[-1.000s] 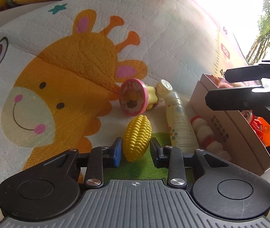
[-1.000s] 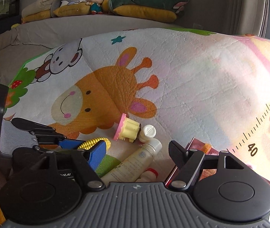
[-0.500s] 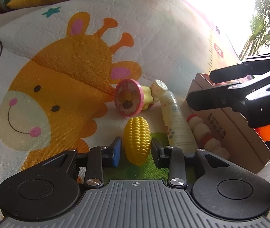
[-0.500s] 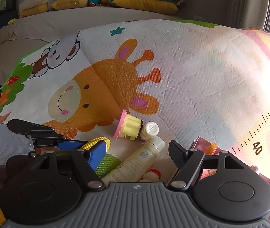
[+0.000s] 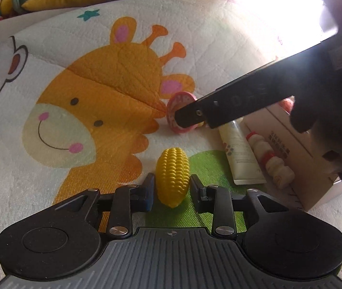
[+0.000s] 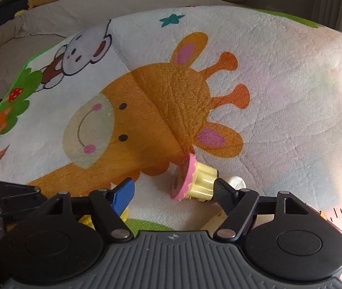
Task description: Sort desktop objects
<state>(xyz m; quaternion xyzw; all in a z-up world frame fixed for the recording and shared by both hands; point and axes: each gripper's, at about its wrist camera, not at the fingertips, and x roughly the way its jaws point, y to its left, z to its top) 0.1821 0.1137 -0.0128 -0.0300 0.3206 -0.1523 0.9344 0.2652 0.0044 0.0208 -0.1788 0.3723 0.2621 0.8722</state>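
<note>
Left wrist view: left tool (image 5: pixel 172 187) closed on yellow toy corn (image 5: pixel 172 177), cob upright between pads, above green patch of giraffe play mat (image 5: pixel 98 89). Only here: cream tube (image 5: pixel 239 154), red-white skewer toy (image 5: pixel 270 161), cardboard box (image 5: pixel 298 154) with unreadable print; right tool's arm crosses frame, hiding most of pink cupcake toy (image 5: pixel 174 107).

Right wrist view: right tool (image 6: pixel 173 193) half open, empty; cupcake toy (image 6: pixel 195 180) on its side just beyond, touching right finger (image 6: pixel 225 197). White cap (image 6: pixel 237 181) partly hidden. Ruler marks at mat's right edge, digits cut off.
</note>
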